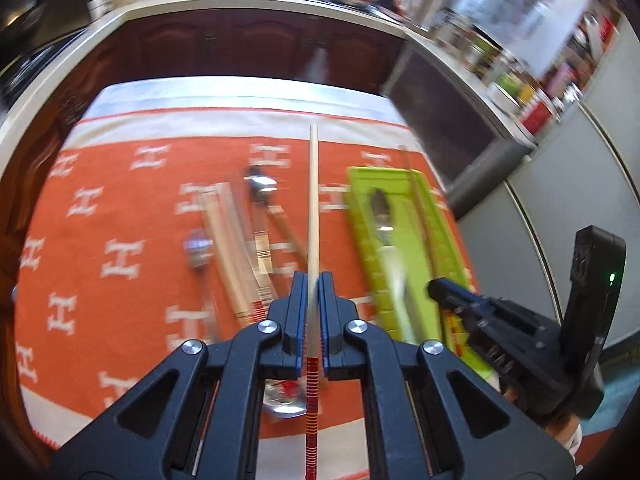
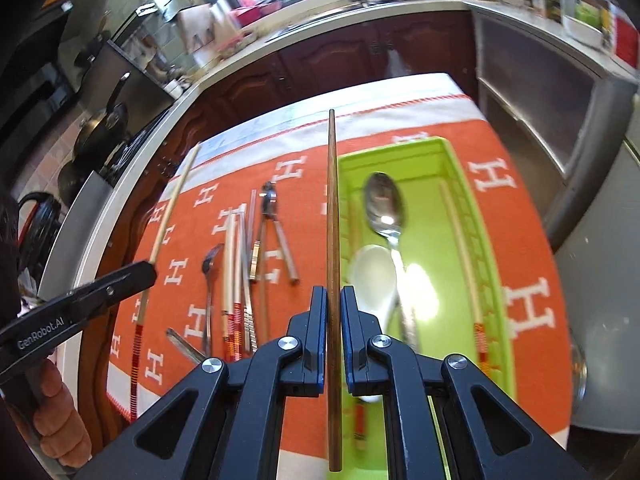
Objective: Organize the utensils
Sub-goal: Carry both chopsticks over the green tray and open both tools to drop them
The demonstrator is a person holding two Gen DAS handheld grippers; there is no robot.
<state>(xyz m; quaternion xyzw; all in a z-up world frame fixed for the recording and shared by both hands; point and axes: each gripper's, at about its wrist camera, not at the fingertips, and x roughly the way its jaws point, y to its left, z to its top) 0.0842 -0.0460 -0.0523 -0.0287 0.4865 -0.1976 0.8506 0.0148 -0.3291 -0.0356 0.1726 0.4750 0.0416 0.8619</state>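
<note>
My left gripper (image 1: 313, 280) is shut on a pale wooden chopstick (image 1: 313, 200) with a red-striped end, held above the orange cloth (image 1: 120, 208). It also shows in the right wrist view (image 2: 172, 208). My right gripper (image 2: 332, 294) is shut on a dark brown chopstick (image 2: 333, 216), held above the left edge of the green tray (image 2: 492, 280). The tray holds a metal spoon (image 2: 384, 204), a white spoon (image 2: 372, 276) and a pale chopstick (image 2: 460, 240). Loose chopsticks (image 2: 234, 264), tongs (image 2: 272, 232) and a small spoon (image 2: 209, 280) lie on the cloth left of the tray.
The cloth covers a table with a far edge (image 2: 320, 96) toward dark wooden cabinets (image 2: 340, 56). A cluttered counter (image 2: 560, 8) runs behind and to the right. A stove with pans (image 2: 100, 132) stands at the left. A grey appliance (image 2: 592, 216) is at the right.
</note>
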